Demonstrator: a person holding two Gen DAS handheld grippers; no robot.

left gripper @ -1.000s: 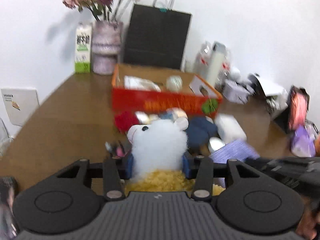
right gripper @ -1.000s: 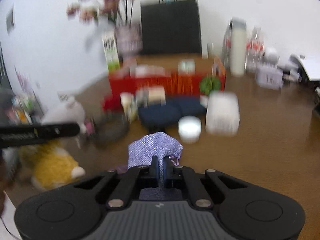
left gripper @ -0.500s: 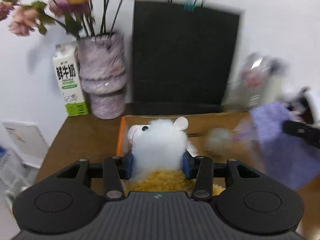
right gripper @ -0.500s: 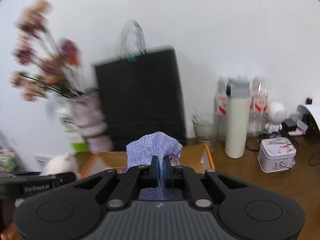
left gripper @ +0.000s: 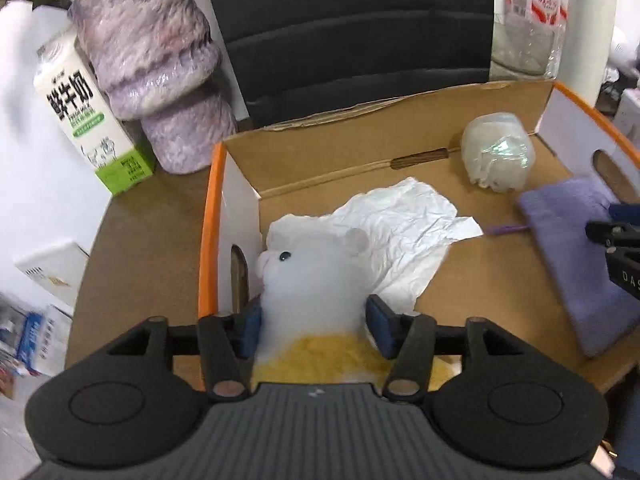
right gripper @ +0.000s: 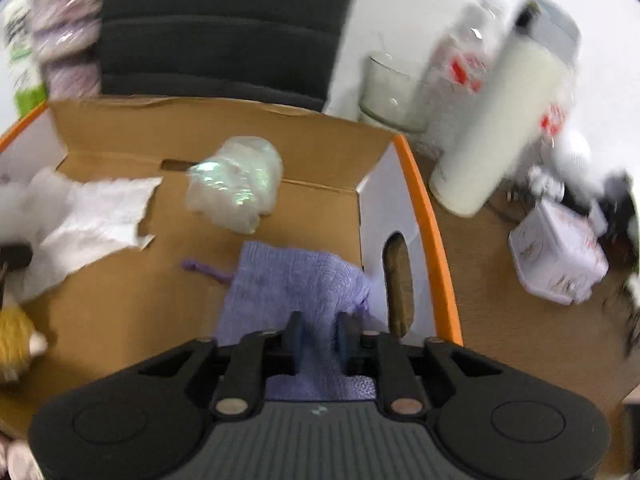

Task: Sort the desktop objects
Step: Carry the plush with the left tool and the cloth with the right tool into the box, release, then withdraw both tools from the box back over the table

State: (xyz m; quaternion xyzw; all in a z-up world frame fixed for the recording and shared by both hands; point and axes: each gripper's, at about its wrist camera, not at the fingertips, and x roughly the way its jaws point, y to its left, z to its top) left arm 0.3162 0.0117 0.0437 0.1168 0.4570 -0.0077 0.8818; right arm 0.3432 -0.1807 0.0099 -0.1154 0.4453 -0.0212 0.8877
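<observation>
The left gripper [left gripper: 314,326] had its fingers [left gripper: 380,326] pressed against both flanks of a white and yellow plush toy [left gripper: 316,276], held over the near-left part of the cardboard box [left gripper: 320,160]. The right gripper [right gripper: 318,340] had its fingers [right gripper: 295,340] set narrow about a fold of the purple knit pouch [right gripper: 292,280]; whether they pinched it or had just parted could not be told, the view being blurred. The pouch lay on the box floor at 3 o'clock from the toy, close to the right wall. Crumpled white paper [left gripper: 400,232] lay beneath and beyond the toy, and a clear plastic wad [left gripper: 498,156] sat at 1 o'clock. Risks noted: the toy, released onto the loose paper, could roll against the left wall or topple; the pouch's drawstring [right gripper: 204,270] could snag a withdrawing finger and drag the pouch out. The bottles [right gripper: 500,120] on the table at 2 o'clock outside the box stood near the right gripper's exit path.
</observation>
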